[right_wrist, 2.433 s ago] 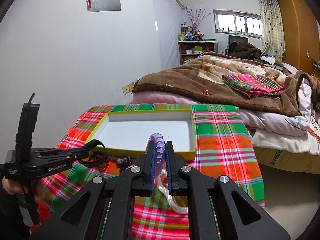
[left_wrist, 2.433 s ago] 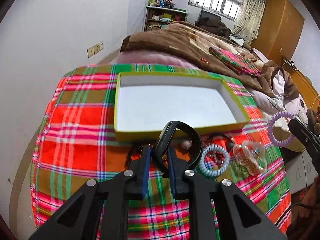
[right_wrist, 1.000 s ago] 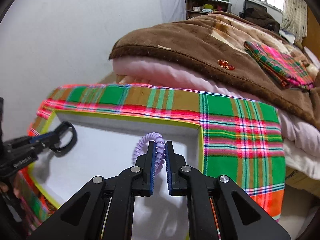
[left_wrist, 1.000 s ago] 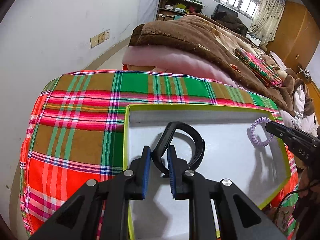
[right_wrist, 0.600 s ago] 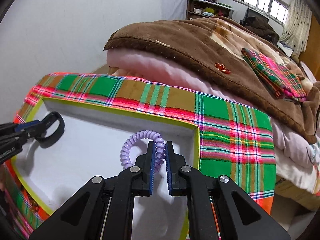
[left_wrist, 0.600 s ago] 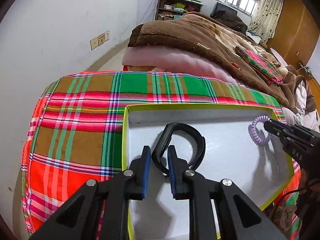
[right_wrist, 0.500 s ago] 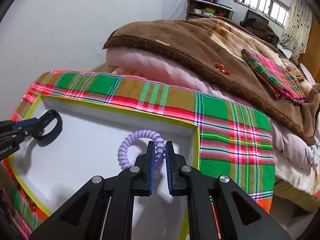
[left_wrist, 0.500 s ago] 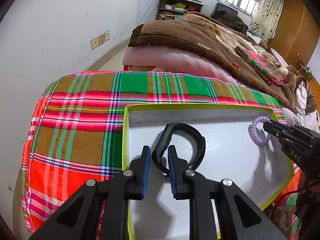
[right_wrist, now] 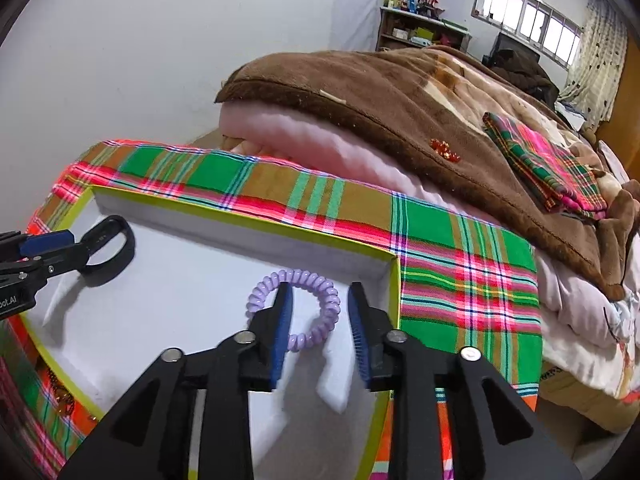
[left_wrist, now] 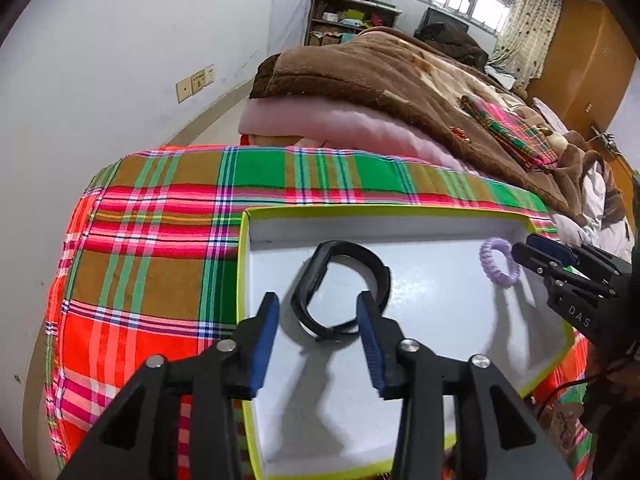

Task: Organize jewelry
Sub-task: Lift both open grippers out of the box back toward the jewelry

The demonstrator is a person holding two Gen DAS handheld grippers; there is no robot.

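A black bracelet [left_wrist: 340,296] lies on the white floor of the yellow-rimmed tray [left_wrist: 241,264], just ahead of my left gripper [left_wrist: 318,320], which is open and empty. A purple spiral hair tie [right_wrist: 294,312] lies in the tray's right part between the open fingers of my right gripper [right_wrist: 318,320]. In the left wrist view the hair tie [left_wrist: 500,262] sits at the right gripper's tips [left_wrist: 528,254]. In the right wrist view the bracelet [right_wrist: 108,252] lies at the left gripper's tips [right_wrist: 60,252].
The tray [right_wrist: 394,276] rests on a plaid cloth [left_wrist: 160,240] over a small table. A bed with a brown blanket [right_wrist: 400,92] lies beyond. More jewelry [right_wrist: 60,392] lies on the cloth by the tray's near side. A white wall stands to the left.
Both grippers have opened. The black bracelet dropped from the left gripper and the purple hair tie from the right; both now lie in the tray.
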